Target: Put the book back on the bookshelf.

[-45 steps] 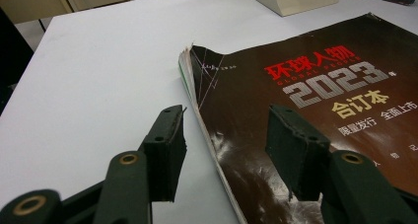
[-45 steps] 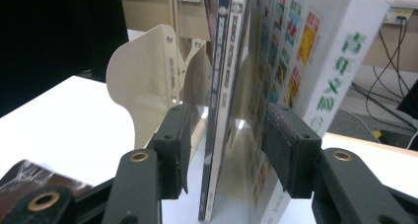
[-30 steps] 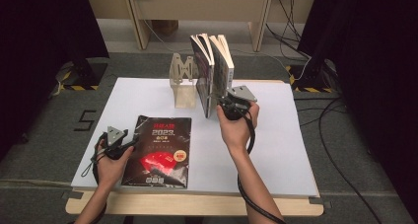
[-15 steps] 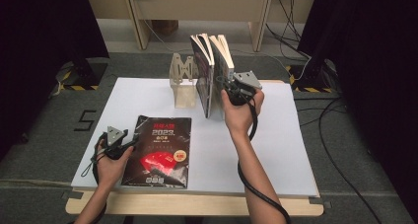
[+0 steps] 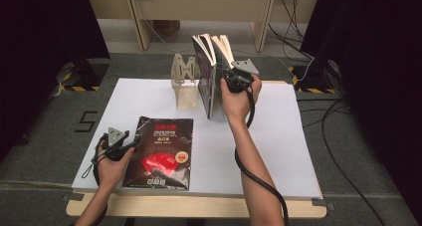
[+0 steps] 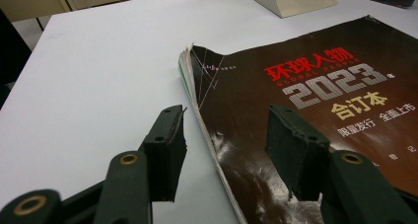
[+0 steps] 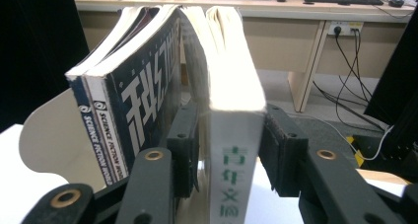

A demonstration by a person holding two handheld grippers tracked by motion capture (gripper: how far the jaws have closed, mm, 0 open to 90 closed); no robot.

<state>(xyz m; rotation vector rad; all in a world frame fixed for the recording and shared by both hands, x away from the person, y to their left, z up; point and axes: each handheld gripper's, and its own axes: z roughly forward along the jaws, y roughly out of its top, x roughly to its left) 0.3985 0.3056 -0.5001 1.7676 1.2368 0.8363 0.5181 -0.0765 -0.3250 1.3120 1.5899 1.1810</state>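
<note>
Between right gripper [image 7: 227, 150] pads: white-spined book [image 7: 234, 130], upright, green characters on spine; jaws about the book's width, just been closing, left pad against its cover, right pad at or just off its other cover, firm squeeze not confirmable; blue-spined books [image 7: 106, 120] just beside left jaw, leaning on bookend [image 7: 47, 130], so tight on that side, open tabletop [image 5: 278, 131] on right. Seen from high view, right gripper [image 5: 234, 81] at near edge of upright row, pages fanned at top. Left gripper [image 6: 224, 150] parked, jaws wide, nothing pinched; straddles spine edge of dark magazine [image 6: 315, 115] lying flat, right pad over cover, left pad over bare white table; magazine corner torn, glossy cover, red and white lettering.
</note>
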